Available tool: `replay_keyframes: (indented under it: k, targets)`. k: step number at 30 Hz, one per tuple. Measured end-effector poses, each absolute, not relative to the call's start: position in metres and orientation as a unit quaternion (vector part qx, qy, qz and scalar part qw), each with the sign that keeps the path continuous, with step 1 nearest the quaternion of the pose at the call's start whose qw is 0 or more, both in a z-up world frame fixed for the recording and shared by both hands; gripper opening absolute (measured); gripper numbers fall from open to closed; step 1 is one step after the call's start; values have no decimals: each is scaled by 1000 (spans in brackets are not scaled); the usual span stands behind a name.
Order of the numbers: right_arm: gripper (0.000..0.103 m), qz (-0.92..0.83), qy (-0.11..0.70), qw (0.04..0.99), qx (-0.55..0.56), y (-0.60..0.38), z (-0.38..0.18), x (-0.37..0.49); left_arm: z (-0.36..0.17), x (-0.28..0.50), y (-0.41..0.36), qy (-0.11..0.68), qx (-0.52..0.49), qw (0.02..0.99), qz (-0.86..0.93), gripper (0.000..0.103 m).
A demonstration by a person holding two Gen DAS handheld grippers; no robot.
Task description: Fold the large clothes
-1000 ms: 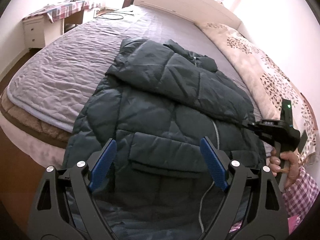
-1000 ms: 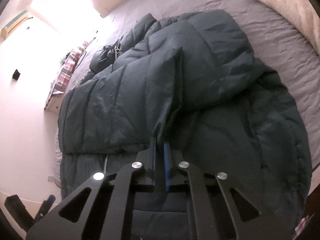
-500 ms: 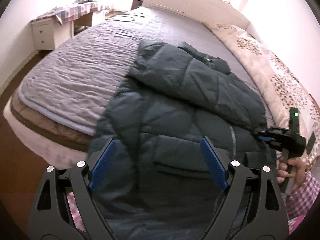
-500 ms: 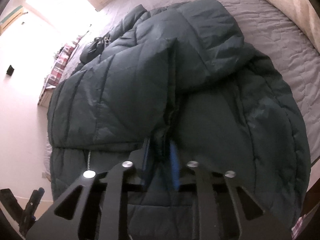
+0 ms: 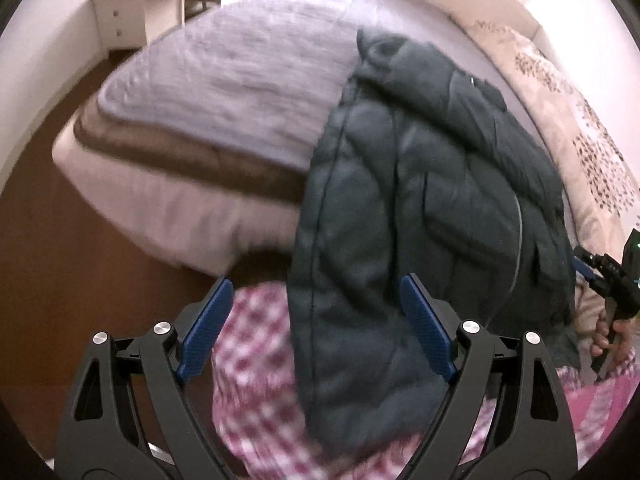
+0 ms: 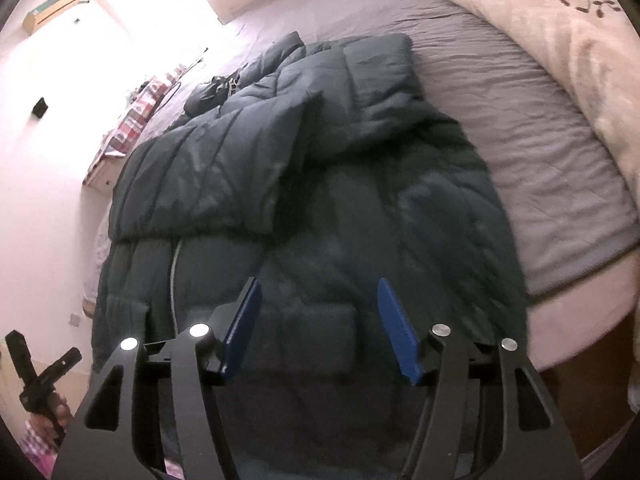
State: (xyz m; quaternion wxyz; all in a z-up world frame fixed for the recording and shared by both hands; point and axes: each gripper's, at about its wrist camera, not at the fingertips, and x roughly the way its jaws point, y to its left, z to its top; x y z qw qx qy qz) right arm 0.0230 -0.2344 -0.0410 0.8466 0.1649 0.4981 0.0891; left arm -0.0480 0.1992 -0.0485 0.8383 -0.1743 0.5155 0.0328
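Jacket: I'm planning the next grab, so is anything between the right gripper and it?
Nothing visible. The right gripper is open directly over the jacket, with only the jacket's fabric between its fingers.

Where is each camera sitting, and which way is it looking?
Left wrist: on the left hand-held gripper, open, facing the bed and jacket; right hand and the person's checked clothing show.
Right wrist: on the right hand-held gripper, open, facing across the jacket; left hand shows at lower left.
Both views share the jacket, the bed and the other gripper.
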Motion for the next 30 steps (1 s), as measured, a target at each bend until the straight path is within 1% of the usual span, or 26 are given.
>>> replay_keyframes:
  k: [5,6,8,10,11,13,15,16,18,19,20,22,28,30]
  targets:
    - [62,89,503,847,146,-245,-40,0,-65,-68,187,543,-218,811,-8,84]
    - [62,88,503,847,144,-249,-40,-4,-67,-69,183,545,-218,810,-12,82]
    - [62,83,503,848,147,-257,-40,-13,-73,-69,179,550,-215,807,-18,73]
    - [62,81,504,846,155,-263,-40,-18,-76,-69,178,552,-220,804,-21,68]
    - [62,78,504,845,160,-267,-39,-21,-78,-68,178,554,-222,802,-21,66]
    - [63,77,499,847,167,-276,-34,-30,-81,-68,181,556,-233,797,-22,66]
    - [70,73,495,849,172,-285,-29,-41,-83,-69,183,555,-244,795,-27,65]
    - [71,70,493,850,175,-288,-27,-45,-83,-69,184,554,-245,795,-27,62]
    - [72,65,490,849,185,-300,-22,-58,-83,-70,184,552,-238,799,-24,45]
    - [73,62,491,848,189,-306,-21,-64,-83,-69,184,550,-237,800,-29,31]
    - [73,57,495,844,197,-314,-21,-72,-81,-70,185,546,-238,803,-33,22]
    - [74,46,505,835,214,-328,-25,-88,-75,-70,183,534,-233,812,-38,15]
    - [74,71,541,790,282,-340,-48,-125,-69,-69,181,519,-222,824,-44,13]
    - [74,81,556,777,286,-333,-55,-127,-70,-69,183,518,-228,823,-45,13]
